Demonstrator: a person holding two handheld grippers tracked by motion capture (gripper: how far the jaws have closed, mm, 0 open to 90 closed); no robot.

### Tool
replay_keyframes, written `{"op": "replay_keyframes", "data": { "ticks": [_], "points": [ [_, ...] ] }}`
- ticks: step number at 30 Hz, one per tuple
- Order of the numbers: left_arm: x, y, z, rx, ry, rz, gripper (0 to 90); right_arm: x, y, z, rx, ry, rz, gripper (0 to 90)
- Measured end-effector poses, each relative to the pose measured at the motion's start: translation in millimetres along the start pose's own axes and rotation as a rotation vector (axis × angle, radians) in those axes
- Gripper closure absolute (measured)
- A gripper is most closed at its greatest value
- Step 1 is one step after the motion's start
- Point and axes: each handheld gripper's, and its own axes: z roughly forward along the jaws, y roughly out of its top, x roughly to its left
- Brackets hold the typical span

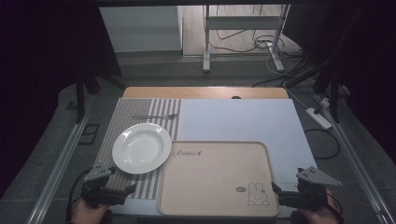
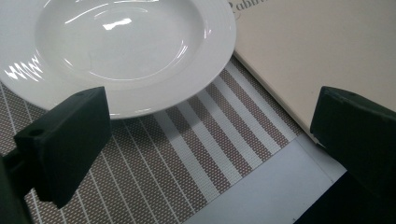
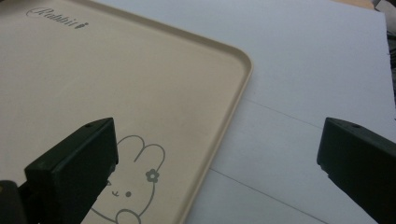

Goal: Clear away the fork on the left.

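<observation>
You have not started yet: your left gripper (image 1: 122,192) and right gripper (image 1: 279,192) both wait at the bottom edge of the high view, jaws spread wide and empty. The white soup plate (image 1: 141,147) sits left of centre on the striped placemat (image 1: 122,114), just beside the beige rabbit tray (image 1: 215,175), which holds nothing. Being round, the plate has no long axis; it lies flat, bowl up. The fork (image 1: 155,116) above it lies crosswise, tines toward the right.

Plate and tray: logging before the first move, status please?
Left gripper open near white plate. Right gripper open over tray corner. Both empty. Fork beyond plate, clear.
</observation>
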Motion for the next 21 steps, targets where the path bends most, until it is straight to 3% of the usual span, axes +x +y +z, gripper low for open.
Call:
{"op": "replay_keyframes", "data": {
  "ticks": [7,21],
  "points": [
    [1.3,-0.3,-0.2,-0.004,-0.014,-0.006,0.0,-1.3,0.9,2.1,0.021,0.006,0.021,0.0],
    [1.8,-0.5,-0.4,-0.002,-0.013,-0.012,0.0,-1.1,2.7,5.7,0.031,0.003,-0.011,0.0]
  ]
}}
